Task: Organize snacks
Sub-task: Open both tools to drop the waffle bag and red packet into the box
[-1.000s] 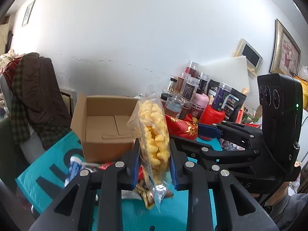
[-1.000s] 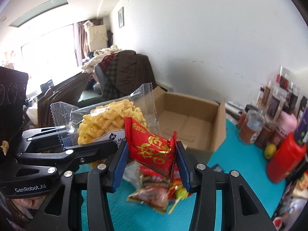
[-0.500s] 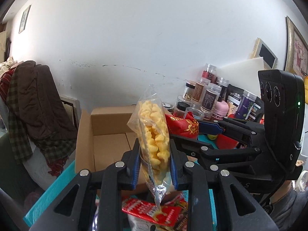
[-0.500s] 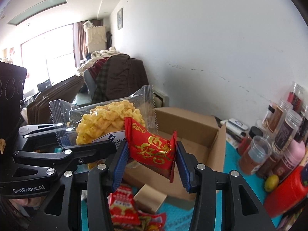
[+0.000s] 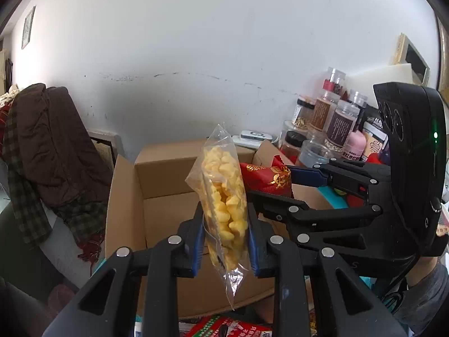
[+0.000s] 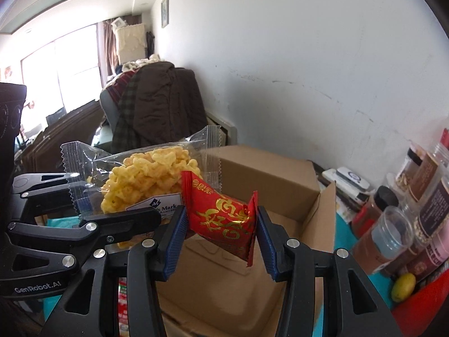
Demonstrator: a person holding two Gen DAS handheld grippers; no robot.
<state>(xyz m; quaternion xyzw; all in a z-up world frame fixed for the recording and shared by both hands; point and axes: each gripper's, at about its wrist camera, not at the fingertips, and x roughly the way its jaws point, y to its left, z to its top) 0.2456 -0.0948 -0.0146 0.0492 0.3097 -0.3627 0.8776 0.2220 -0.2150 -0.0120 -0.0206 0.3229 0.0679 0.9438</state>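
My left gripper is shut on a clear bag of yellow puffed snacks, held upright over the open cardboard box. My right gripper is shut on a red snack packet with gold print, held above the same box. The two grippers are side by side. The right gripper shows in the left wrist view with the red packet. The yellow bag shows in the right wrist view, left of the red packet. The box looks empty inside.
Several spice jars and a pink bottle stand right of the box on the teal table. A small yellow fruit lies by them. Red snack packets lie before the box. A chair draped with clothes stands left.
Both grippers have moved forward with their snacks, from over the teal table and loose packets to above the open box, which now looms larger.
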